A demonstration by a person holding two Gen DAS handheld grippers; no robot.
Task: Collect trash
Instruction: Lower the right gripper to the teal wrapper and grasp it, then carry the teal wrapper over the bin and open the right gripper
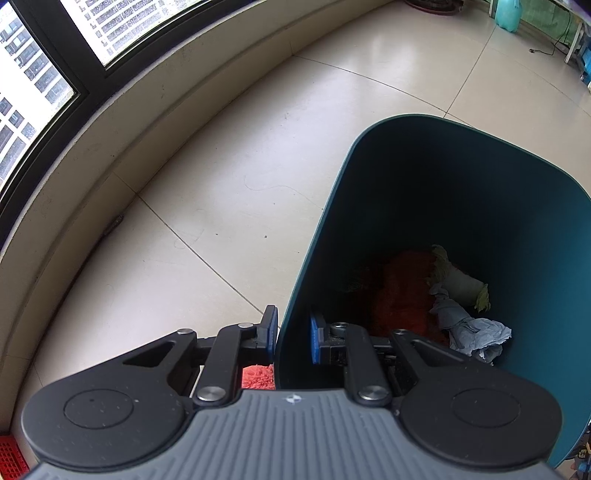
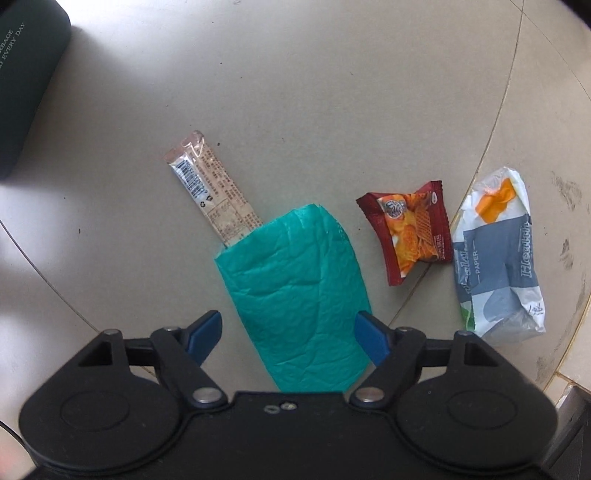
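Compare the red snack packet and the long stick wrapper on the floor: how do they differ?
The red snack packet is short, squarish and puffy; the stick wrapper is long, narrow and flat. The packet lies clear of everything; the wrapper's lower end is tucked under the green bag. Both lie on the floor tiles.

1. The floor (image 1: 229, 155) is laid with large, glossy cream tiles; thin dark grout lines cross it diagonally.
2. Daylight glints off the tiles in the left wrist view.
3. A low cream ledge (image 1: 122, 147) curves along the floor's edge beneath a window (image 1: 33, 74) with a dark frame.
4. Through the glass, high-rise building fronts show.
5. At the far end, a pale turquoise container (image 1: 508, 14) stands on the floor, with a dark cable (image 1: 554, 44) trailing near it.
6. In the right wrist view, dark scuff marks (image 2: 565, 218) smudge the tiles at the right edge.
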